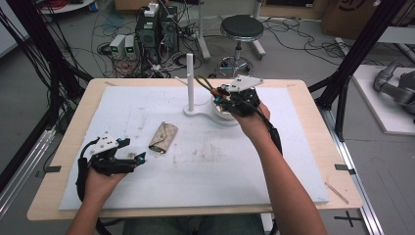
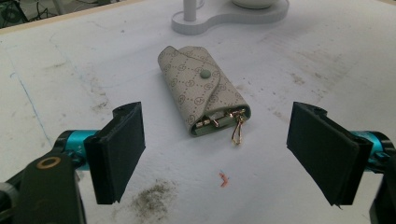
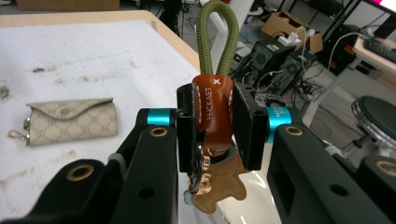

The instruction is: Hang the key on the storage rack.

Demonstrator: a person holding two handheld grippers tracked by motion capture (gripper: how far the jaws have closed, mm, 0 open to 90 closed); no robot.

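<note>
Nearest the table's front edge [image 1: 195,211], left gripper [image 1: 131,159] held low over the white mat [image 1: 220,161], jaws spread wide and empty. Just ahead of those jaws, between them in the left gripper view, beige monogrammed key pouch [image 2: 203,91] lying flat, flap snapped, gold clip at its near end; bare mat on both flanks of the pouch. Farther off, toward the far edge, right gripper [image 3: 214,126] clamped on the brown leather tab [image 3: 212,112] of a keychain, olive cord loop [image 3: 215,39] rising above the jaws, leather charm [image 3: 224,189] hanging below. Beneath and beside that gripper, white stand [image 1: 190,83] with upright post. Beyond the table, stool [image 1: 241,29] and cabled equipment on the floor.
</note>
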